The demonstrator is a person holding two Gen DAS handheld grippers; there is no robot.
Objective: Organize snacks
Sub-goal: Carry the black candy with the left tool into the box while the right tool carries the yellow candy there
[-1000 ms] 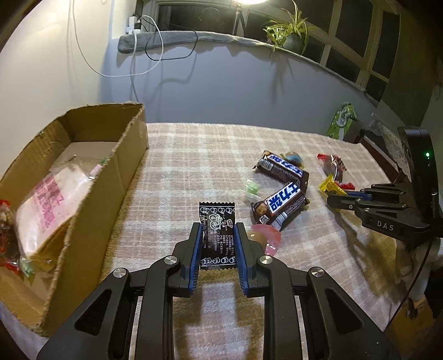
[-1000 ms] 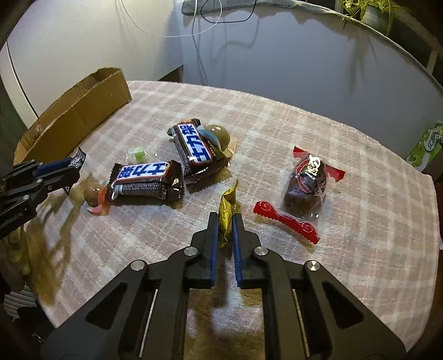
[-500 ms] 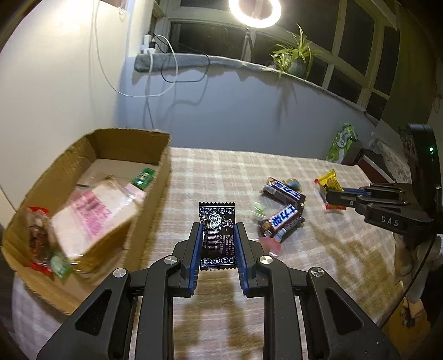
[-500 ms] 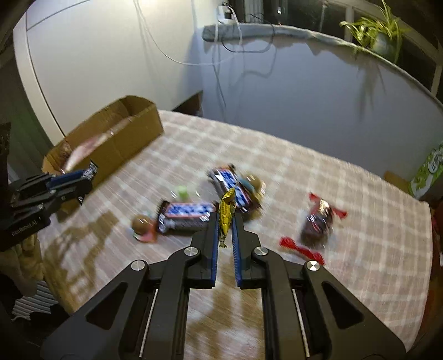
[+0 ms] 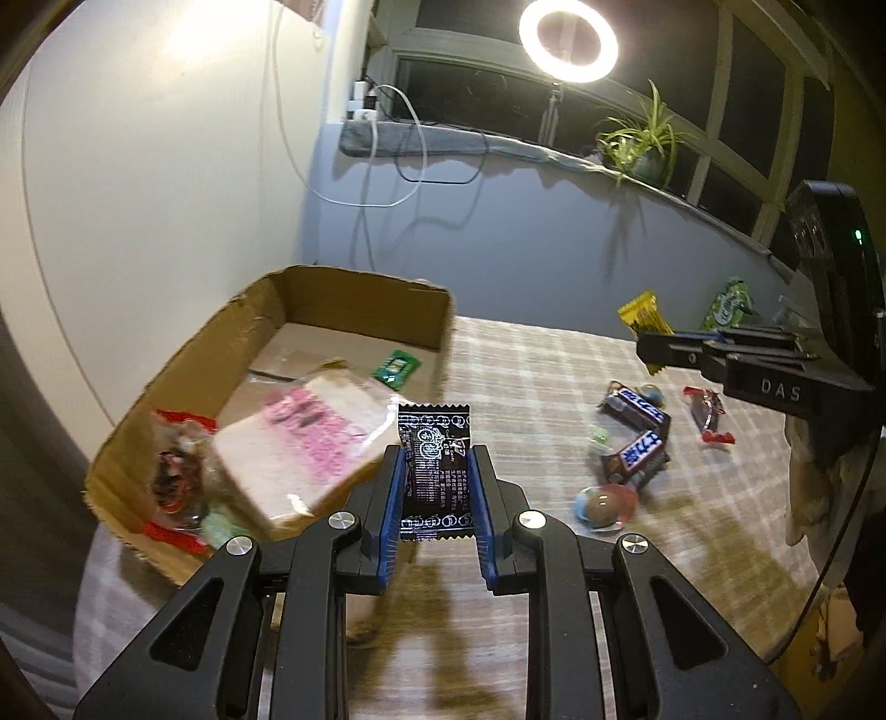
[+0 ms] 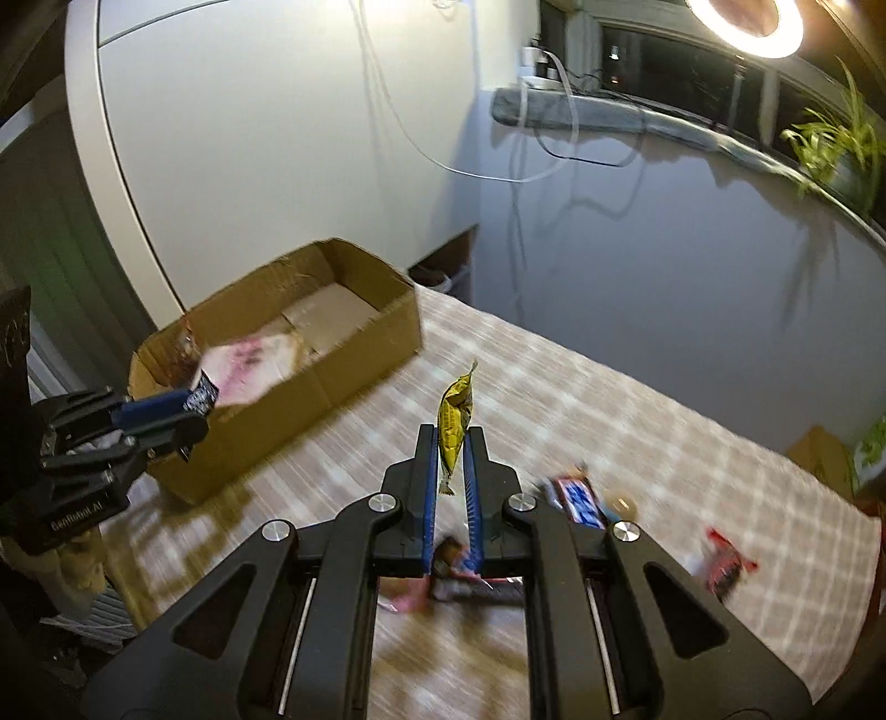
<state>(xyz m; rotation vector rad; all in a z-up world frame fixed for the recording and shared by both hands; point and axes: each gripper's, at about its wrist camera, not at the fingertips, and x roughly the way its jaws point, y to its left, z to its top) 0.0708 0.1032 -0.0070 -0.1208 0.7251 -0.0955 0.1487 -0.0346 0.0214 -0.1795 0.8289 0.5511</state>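
Two grippers hang above the checked tabletop (image 5: 531,354), each carrying a snack. The left gripper (image 5: 434,498) has its jaws pinching a black packet (image 5: 434,471) upright between the blue pads, just at the near corner of the cardboard box (image 5: 365,288). The right gripper (image 6: 453,459) has its jaws pressed together on a thin yellow packet (image 6: 455,421), held on edge above the cloth, well to the right of the box.

Inside the box lie a large pale bag with pink print (image 5: 310,437), a small green packet (image 5: 396,366) on the bare floor behind it, and a red-edged clear wrapper (image 5: 174,471) at the near end. The box's right wall stands between both packets and its inside.

On the tabletop remain two dark chocolate bars (image 5: 637,426) forming an angle, a round sweet in pinkish wrap (image 5: 603,504) in front of them, and a red-ended wrapped sweet (image 5: 706,412) to the right. A ring light (image 5: 576,41) and a potted plant (image 5: 642,147) sit along the window ledge behind.
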